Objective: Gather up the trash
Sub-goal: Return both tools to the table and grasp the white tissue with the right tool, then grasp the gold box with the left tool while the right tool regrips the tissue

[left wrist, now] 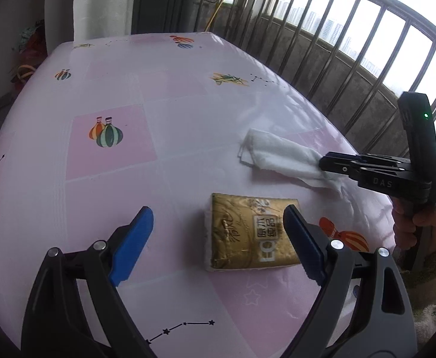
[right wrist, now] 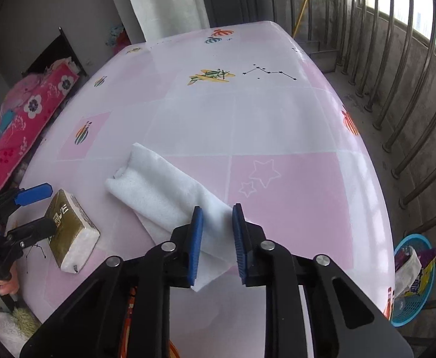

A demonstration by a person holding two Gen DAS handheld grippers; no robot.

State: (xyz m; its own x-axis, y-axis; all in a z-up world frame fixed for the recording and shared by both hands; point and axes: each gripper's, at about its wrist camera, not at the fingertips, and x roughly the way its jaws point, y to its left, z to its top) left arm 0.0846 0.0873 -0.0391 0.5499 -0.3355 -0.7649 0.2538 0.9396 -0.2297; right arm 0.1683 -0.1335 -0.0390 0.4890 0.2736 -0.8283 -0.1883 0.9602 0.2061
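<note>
A crumpled white tissue (right wrist: pixel 164 191) lies on the pink and white table (right wrist: pixel 248 113); it also shows in the left wrist view (left wrist: pixel 280 155). My right gripper (right wrist: pixel 217 235) straddles its near end, jaws partly open, pads (right wrist: pixel 197 238) beside the tissue, not pinching it. In the left wrist view the right gripper (left wrist: pixel 325 164) sits at the tissue's right end. A gold tissue pack (left wrist: pixel 253 235) lies on the table. My left gripper (left wrist: pixel 215 232) is open, its right pad over the pack's right edge. The pack (right wrist: pixel 68 232) also shows in the right wrist view.
A blue basket (right wrist: pixel 415 283) with wrappers and paper stands on the floor right of the table. A metal railing (right wrist: pixel 397 89) runs along the right. A flowered pink cushion (right wrist: pixel 24 125) lies left of the table. A curtain (left wrist: pixel 101 3) hangs beyond the far edge.
</note>
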